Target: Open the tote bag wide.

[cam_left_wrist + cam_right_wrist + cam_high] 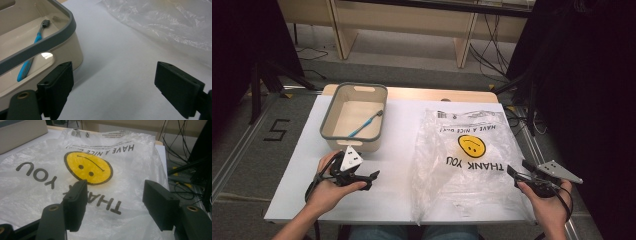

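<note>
A clear plastic bag (464,155) with a yellow smiley face and "THANK YOU" print lies flat on the right half of the white table (397,145). A beige bin with a grey rim (354,117) stands at the back left, holding a blue toothbrush (364,124). My left gripper (373,179) is open, low over the table just in front of the bin, with nothing between its jaws. My right gripper (518,172) is open at the bag's near right edge. The bag (75,177) spreads beyond its jaws. The toothbrush (32,53) lies inside the bin (47,42).
A strip of bare white table (117,65) runs between the bin and the bag. Beyond the table are wooden furniture legs (344,35) and cables on the floor (492,55). Black stands flank both sides.
</note>
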{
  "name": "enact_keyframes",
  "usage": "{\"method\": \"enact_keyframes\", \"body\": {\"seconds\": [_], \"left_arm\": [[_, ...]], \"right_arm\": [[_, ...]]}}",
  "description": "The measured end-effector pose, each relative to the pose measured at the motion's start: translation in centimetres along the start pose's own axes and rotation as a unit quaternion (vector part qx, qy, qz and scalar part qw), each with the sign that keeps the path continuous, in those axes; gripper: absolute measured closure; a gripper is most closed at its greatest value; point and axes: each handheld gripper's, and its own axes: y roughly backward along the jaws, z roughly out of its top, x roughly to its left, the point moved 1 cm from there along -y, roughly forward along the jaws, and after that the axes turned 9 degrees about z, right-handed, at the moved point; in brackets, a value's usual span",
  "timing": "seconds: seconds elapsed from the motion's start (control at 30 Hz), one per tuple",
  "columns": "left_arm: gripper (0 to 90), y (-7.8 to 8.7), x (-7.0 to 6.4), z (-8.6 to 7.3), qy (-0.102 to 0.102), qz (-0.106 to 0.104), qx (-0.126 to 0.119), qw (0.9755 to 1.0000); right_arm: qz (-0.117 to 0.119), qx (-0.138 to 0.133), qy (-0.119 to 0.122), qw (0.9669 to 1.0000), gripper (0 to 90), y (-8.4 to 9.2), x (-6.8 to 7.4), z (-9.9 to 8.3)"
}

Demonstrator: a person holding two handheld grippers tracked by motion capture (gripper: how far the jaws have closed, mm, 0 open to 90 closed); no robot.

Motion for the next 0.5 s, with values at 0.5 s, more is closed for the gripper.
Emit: {"method": "enact_keyframes", "body": {"seconds": [0.5], "left_arm": [[17.7,0.5,-2.6,2.0,0.013,-0.047,-0.012,0.9987]], "right_arm": [[-0.022,0.019,-0.013,0.9995,38.0,-0.1,-0.9,0.4]]}}
